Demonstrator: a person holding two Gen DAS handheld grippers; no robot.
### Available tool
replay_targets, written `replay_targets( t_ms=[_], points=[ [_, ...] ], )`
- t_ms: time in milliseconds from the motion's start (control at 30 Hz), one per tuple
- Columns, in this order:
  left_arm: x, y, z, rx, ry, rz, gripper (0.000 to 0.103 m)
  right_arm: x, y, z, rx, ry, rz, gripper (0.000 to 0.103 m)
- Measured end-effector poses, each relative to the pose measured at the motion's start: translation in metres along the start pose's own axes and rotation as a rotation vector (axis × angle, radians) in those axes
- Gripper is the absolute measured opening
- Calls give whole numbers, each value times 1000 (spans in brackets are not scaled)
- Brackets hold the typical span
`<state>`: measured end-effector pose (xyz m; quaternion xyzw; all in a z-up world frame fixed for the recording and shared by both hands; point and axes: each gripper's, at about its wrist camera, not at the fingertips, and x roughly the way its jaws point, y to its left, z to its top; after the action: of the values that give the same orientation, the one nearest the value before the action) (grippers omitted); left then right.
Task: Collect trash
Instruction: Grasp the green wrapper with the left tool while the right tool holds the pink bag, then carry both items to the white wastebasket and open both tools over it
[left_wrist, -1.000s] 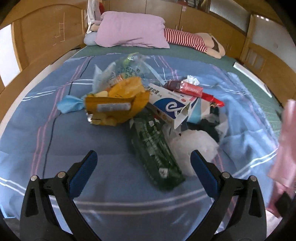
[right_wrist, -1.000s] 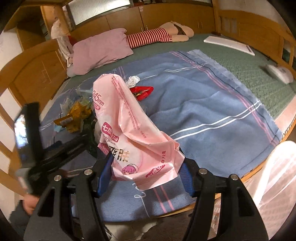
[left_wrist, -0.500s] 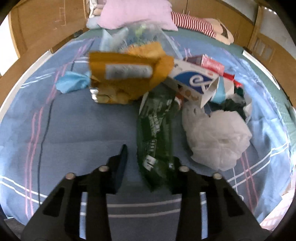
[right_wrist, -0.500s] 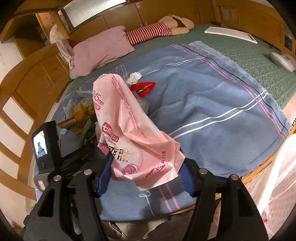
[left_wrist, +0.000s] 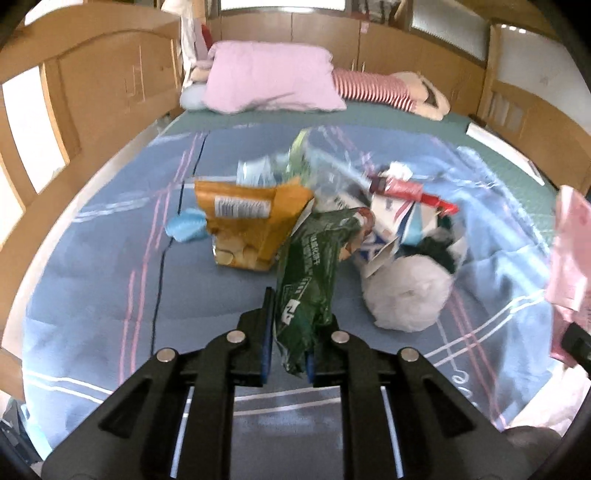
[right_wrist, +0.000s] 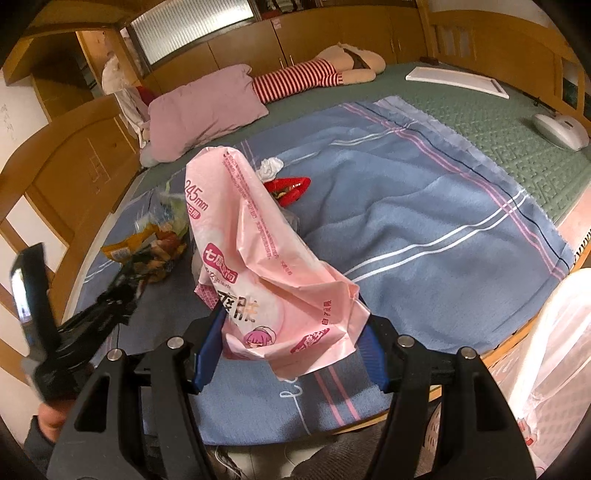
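The left tool (left_wrist: 289, 345), angled down at the bed (left_wrist: 110, 280), is closing on a green wrapper (left_wrist: 310, 273); more trash (left_wrist: 243, 221) lies beyond. The right tool (right_wrist: 286, 354), equally tilted, clamps a pink bag (right_wrist: 258, 258).

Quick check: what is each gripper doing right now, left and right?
Left gripper: jaws closing on the green wrapper.
Right gripper: shut on the pink plastic package.

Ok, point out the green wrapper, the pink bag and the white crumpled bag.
green wrapper (left_wrist: 308, 284): left wrist view, its printed middle.
pink bag (right_wrist: 258, 258): right wrist view, its printed front.
white crumpled bag (left_wrist: 406, 291): left wrist view, its bulging middle.
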<state>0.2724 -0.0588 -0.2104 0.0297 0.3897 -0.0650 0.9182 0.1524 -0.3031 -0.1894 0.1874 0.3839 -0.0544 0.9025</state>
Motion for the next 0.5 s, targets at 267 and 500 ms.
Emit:
replay_targets(
  t_ms=[267,500],
  points=[
    [-58,-17,8,44,-105,-75,14,-14,-2,0,16,-59,-22,64],
    [-102,-48,12,89,-167,-173,14,-50,-12,1,31,-116,-64,64]
  ],
)
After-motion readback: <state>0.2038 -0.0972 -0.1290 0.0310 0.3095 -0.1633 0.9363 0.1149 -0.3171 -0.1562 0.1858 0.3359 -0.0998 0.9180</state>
